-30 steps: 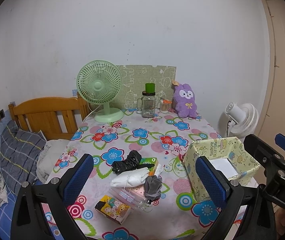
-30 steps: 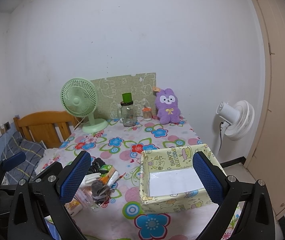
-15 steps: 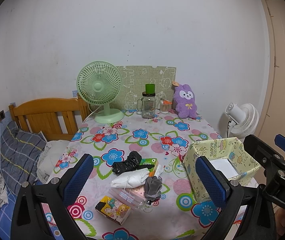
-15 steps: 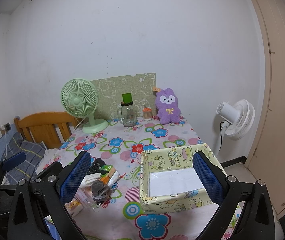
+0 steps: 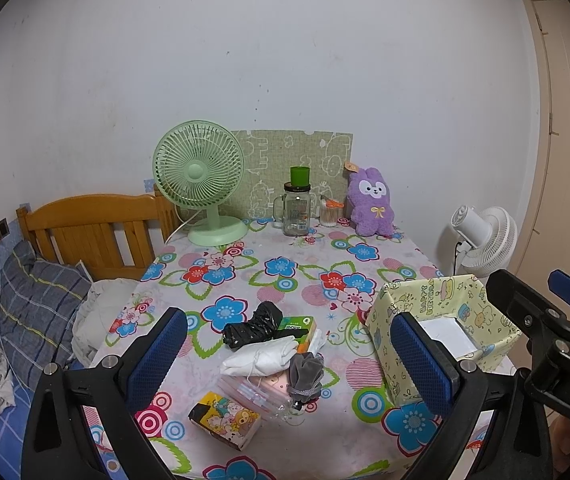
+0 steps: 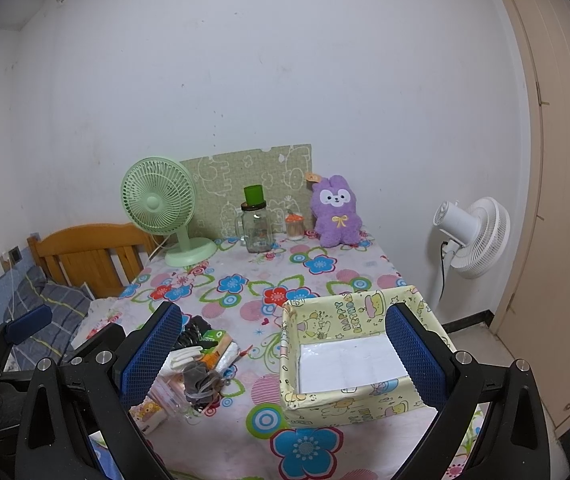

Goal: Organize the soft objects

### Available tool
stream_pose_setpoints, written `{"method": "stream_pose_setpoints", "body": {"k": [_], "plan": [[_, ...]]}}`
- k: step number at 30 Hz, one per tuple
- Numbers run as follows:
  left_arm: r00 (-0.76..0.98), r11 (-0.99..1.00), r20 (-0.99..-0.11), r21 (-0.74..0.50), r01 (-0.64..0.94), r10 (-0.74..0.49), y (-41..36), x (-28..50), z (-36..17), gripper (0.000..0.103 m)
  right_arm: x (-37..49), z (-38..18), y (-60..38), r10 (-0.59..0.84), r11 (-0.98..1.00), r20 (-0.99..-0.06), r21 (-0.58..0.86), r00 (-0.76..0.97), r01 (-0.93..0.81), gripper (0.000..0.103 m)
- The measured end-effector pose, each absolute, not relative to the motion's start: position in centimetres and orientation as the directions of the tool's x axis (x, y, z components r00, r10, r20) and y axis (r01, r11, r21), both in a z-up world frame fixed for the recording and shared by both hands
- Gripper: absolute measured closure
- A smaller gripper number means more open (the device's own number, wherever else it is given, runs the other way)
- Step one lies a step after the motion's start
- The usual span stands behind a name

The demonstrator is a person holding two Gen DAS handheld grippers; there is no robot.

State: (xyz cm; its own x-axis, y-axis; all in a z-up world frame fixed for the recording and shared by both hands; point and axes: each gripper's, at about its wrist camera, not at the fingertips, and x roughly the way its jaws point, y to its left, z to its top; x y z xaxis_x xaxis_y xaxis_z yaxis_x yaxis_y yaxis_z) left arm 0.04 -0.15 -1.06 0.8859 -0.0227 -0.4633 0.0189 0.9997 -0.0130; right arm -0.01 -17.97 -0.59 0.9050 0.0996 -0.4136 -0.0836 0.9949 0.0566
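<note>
The tabletop (image 5: 285,264) wears a smooth flower-print cloth. My landmark is the square yellow paper box (image 6: 349,344), open-topped with a white floor. Left of the box lies the soft heap: a crumpled black bag (image 5: 253,326), a limp white cloth (image 5: 263,356) and a small grey velvety pouch (image 5: 305,372). Far behind the box a fuzzy purple plush (image 5: 371,202) sits upright. My left hand-held gripper (image 5: 289,358) hovers released before the heap; my right hand-held gripper (image 6: 281,354) hangs released, straddling the box's left wall.
</note>
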Motion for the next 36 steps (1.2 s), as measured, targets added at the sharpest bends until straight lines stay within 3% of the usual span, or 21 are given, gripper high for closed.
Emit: {"method": "stream_pose_setpoints", "body": {"k": [19, 36], "plan": [[0.881, 1.000, -0.473, -0.022, 0.021, -0.029, 0.2, 0.7, -1.1, 0.001, 1.0, -1.3, -17.9, 0.109, 0.994, -0.428, 0.074, 0.897, -0.086, 0.000], [0.856, 1.000, -0.517, -0.023, 0.021, -0.030, 2.1, 2.2, -4.5, 0.004, 2.1, -4.5, -14.7, 0.164, 0.986, -0.455, 0.091, 0.875, -0.138, 0.005]]}}
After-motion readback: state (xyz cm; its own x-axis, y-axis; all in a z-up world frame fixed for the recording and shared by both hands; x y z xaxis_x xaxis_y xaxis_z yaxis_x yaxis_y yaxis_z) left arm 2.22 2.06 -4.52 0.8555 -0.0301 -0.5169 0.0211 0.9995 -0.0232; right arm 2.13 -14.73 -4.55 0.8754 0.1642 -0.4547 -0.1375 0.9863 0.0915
